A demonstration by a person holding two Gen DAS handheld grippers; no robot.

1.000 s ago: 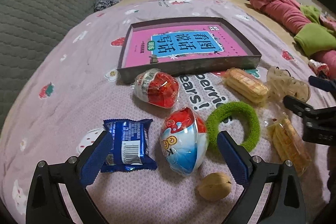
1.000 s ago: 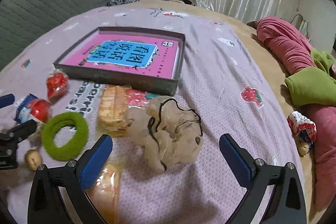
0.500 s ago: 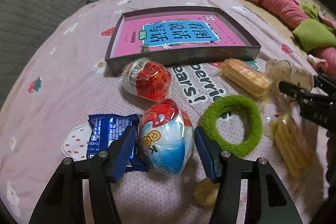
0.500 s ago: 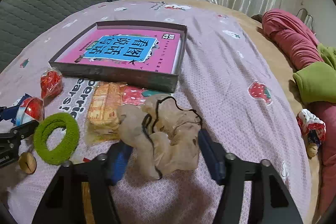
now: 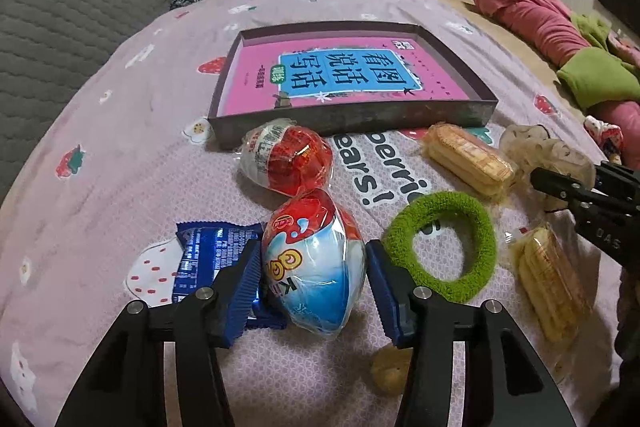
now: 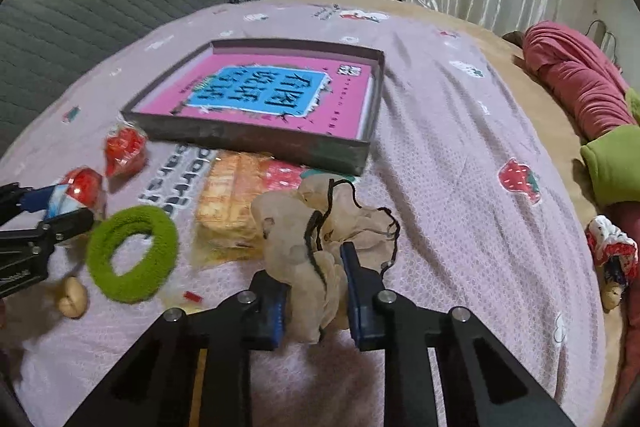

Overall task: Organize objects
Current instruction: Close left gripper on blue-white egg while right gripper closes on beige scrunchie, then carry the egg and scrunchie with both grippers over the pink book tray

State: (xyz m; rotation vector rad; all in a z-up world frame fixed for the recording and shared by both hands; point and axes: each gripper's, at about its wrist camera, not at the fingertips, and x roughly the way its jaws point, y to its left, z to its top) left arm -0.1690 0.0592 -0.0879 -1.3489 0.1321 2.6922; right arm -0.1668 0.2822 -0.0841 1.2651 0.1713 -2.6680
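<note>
The bedsheet (image 5: 120, 155) was matt woven cloth with a fine dotted print. The egg-shaped sweet (image 5: 314, 263) wore glossy, crinkled plastic film, as did the red packet (image 5: 292, 159) behind it. The blue wrapper (image 5: 208, 255) looked like shiny foil-like plastic. The green ring (image 5: 440, 241) was fuzzy, rough terry cloth. The beige scrunchie (image 6: 320, 239) was thin, sheer, crumpled fabric. The wafer packs (image 5: 468, 159) sat in clear glossy plastic. The box (image 5: 352, 117) looked like dull card, the pink book cover (image 5: 340, 75) inside it smooth paper. The left gripper (image 5: 314, 279) had ribbed blue pads (image 5: 244, 287) on matt black plastic
</note>
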